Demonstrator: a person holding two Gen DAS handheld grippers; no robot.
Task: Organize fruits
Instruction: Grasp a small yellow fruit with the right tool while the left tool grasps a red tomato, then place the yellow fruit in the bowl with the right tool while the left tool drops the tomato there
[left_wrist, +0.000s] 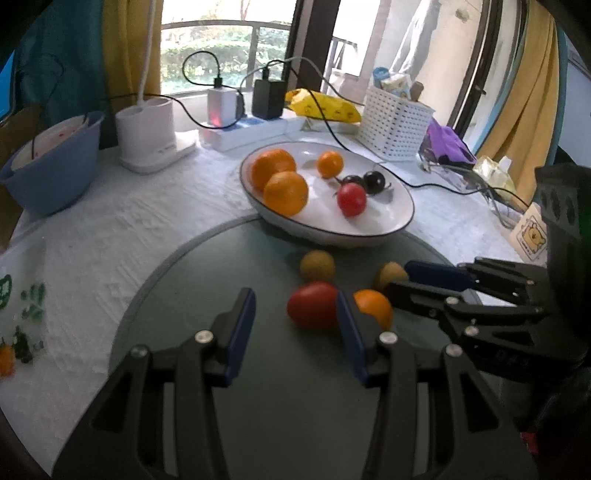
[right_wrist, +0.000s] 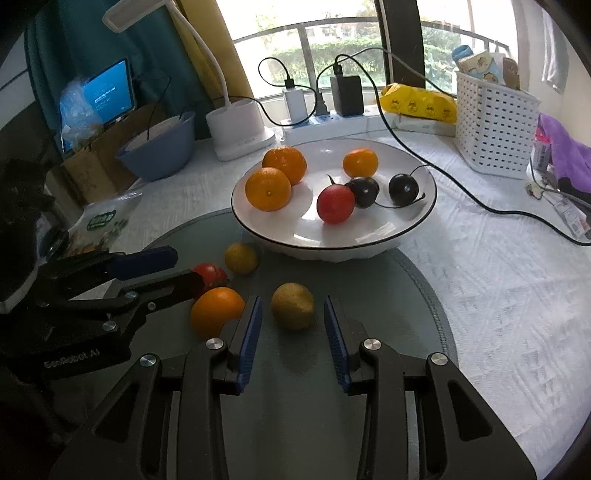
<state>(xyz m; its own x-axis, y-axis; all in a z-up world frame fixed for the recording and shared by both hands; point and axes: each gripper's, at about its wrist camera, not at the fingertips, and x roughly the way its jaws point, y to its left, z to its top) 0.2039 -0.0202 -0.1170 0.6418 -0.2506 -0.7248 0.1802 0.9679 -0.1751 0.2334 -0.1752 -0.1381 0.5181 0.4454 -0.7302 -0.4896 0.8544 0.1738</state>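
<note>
A white plate (right_wrist: 413, 218) holds three oranges (right_wrist: 268, 188), a red tomato (right_wrist: 335, 204) and two dark plums (right_wrist: 403, 189); the plate (left_wrist: 402, 206) shows in both views. On the grey glass disc (right_wrist: 295, 424) lie a red tomato (left_wrist: 312, 305), an orange (right_wrist: 216, 311) and two yellow-green fruits (right_wrist: 293, 305) (right_wrist: 241, 257). My left gripper (left_wrist: 295, 319) is open and empty, its right finger touching the tomato's right side. My right gripper (right_wrist: 293, 321) is open, its fingers on either side of the near yellow-green fruit.
A blue bowl (right_wrist: 159, 147), a white lamp base (right_wrist: 240, 129), chargers with black cables (right_wrist: 443, 184), a yellow packet (right_wrist: 417, 101) and a white basket (right_wrist: 491, 125) stand behind the plate. A snack bag (right_wrist: 103, 221) lies at the left.
</note>
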